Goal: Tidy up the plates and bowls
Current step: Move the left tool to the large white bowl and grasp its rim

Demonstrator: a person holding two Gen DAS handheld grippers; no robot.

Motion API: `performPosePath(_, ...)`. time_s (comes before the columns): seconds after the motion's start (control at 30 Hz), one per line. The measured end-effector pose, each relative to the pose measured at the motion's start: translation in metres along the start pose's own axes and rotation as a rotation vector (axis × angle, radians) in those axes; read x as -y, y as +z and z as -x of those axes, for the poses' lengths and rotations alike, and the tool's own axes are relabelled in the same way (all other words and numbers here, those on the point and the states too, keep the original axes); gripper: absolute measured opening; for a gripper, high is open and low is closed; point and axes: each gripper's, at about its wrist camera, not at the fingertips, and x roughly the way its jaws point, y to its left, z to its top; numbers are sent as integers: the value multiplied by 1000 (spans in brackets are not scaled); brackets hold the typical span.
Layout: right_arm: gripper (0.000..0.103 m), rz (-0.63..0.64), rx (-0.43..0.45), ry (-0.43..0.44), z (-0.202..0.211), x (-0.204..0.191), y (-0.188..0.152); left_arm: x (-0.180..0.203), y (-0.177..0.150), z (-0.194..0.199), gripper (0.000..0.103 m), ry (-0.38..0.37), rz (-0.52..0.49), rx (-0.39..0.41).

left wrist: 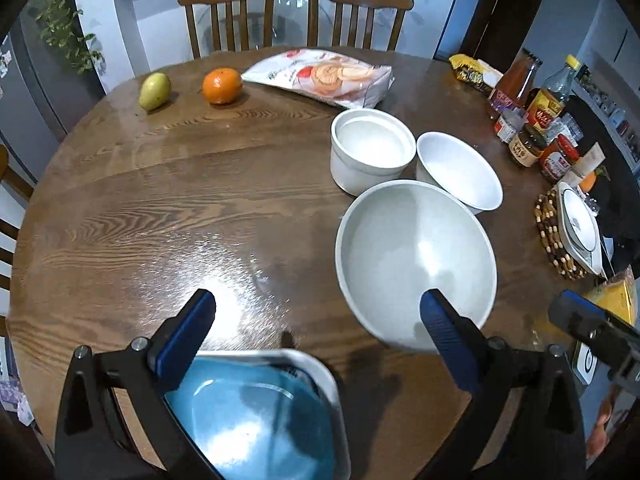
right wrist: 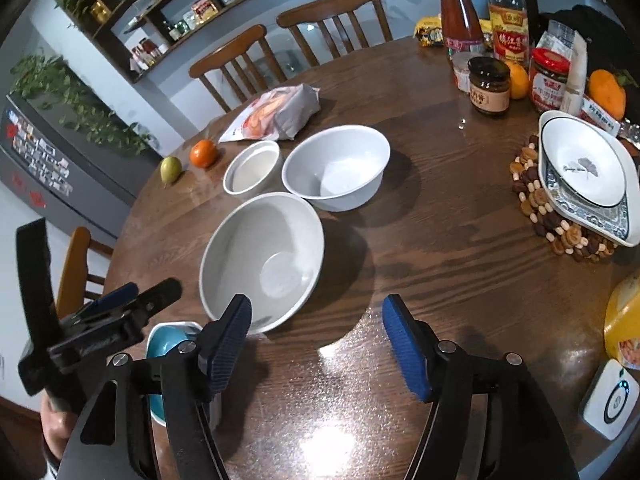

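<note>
Blue dish [left wrist: 256,412]: sits just beneath the left gripper [left wrist: 320,316], at the near table edge, empty, glossy blue inside with a white rim.
Left gripper: jaws spread wide with nothing between the pads; its right finger overlaps the near rim of the large white bowl [left wrist: 416,264] in view, contact unclear.
Right gripper [right wrist: 316,340]: jaws apart, empty, only bare tabletop between the blue pads; no earlier view to compare.
Large white bowl: just ahead of both grippers, to the left of the right gripper's left finger, upright and empty.
Medium white bowl [right wrist: 336,168]: farther ahead, beyond the large bowl, empty, close beside the small one.
Small straight-sided white bowl [right wrist: 252,168]: left of the medium bowl from the right gripper, empty.
Stacked plates [right wrist: 584,172]: far to the right of the right gripper, a white dish with a leaf motif resting in a blue-patterned dish, on a beaded trivet [right wrist: 560,232].
Table [left wrist: 160,208]: round, dark wood grain, shiny with glare near the grippers.
Far edge: a green fruit [left wrist: 155,91], an orange [left wrist: 222,85] and a bag of snacks [left wrist: 324,76].
Right side: sauce bottles and jars [right wrist: 490,84] clustered together.
Room: wooden chairs [left wrist: 228,16] behind the table, wall shelves [right wrist: 168,8], trailing green plants.
</note>
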Motion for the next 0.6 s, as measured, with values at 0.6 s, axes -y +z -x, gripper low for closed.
performPosePath(0.6,69,12,-85,-22,-61,3,22,3,18,-49,86,-11,-18,-74)
